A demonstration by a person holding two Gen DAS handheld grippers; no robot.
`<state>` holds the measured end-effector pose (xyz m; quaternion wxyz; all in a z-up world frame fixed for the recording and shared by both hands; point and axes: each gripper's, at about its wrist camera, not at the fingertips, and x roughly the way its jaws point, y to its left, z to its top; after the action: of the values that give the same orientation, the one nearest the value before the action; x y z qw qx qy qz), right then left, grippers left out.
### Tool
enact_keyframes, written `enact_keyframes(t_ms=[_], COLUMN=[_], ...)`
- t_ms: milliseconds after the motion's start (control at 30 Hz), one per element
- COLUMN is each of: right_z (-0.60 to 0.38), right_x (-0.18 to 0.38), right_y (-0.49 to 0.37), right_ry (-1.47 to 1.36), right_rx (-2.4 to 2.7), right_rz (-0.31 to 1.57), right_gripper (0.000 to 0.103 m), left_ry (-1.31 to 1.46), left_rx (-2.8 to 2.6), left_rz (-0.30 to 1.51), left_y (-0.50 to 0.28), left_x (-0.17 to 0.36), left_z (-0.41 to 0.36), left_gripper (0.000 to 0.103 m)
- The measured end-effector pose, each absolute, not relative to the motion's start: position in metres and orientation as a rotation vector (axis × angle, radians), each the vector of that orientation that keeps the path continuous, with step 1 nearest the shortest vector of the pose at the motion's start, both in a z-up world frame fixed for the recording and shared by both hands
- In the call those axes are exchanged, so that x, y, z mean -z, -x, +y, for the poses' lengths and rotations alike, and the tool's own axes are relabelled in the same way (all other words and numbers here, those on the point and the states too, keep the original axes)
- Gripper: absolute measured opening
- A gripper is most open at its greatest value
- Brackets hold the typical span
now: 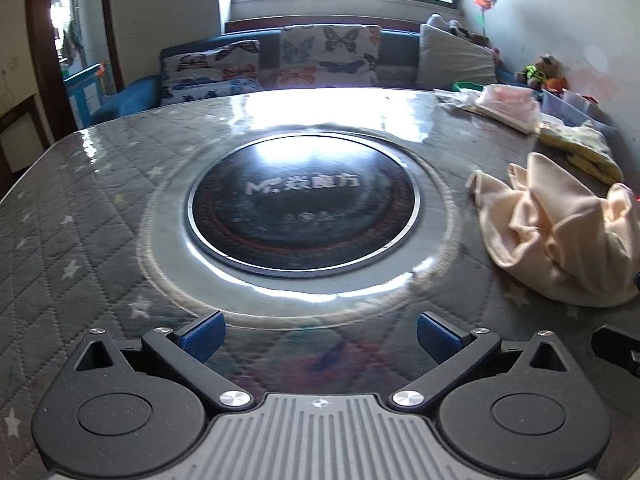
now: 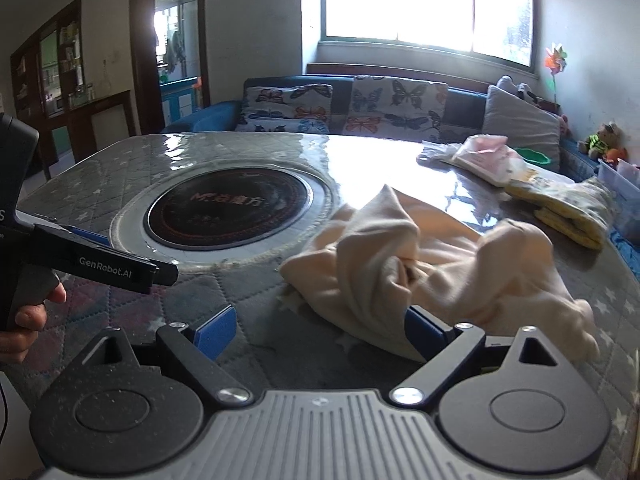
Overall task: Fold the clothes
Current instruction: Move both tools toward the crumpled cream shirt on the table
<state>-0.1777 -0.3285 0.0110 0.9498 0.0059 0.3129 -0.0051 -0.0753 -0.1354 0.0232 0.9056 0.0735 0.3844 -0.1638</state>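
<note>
Right wrist view: the crumpled cream cotton garment (image 2: 432, 264) lies just ahead of the right gripper (image 2: 320, 330), whose jaws are spread and empty; left gripper (image 1: 320, 338) likewise spread. Soft, light, floppy: pinch a flat hem edge.

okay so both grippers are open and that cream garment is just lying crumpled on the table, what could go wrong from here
1. The cream garment is bunched in layers, so the right gripper, open at its near edge, may pinch several folds instead of one hem.
2. The glossy table cover looks slippery; the cloth may slide when pulled.
3. The yellow folded cloth lies close behind, so spreading could disturb it.
</note>
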Motion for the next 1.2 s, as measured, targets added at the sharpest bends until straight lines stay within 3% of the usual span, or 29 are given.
enact_keyframes(t_ms=[1200], right_z=[-0.394], right_x=[-0.033], right_y=[0.192], right_ry=[-0.100], right_rx=[0.167], right_rz=[0.583], right_gripper=[0.078], left_ry=[-0.213], left_rx=[0.543], left_rz=[0.804], left_y=[0.075], left_x=[-0.062], left_z=[-0.228], left_gripper=[0.103])
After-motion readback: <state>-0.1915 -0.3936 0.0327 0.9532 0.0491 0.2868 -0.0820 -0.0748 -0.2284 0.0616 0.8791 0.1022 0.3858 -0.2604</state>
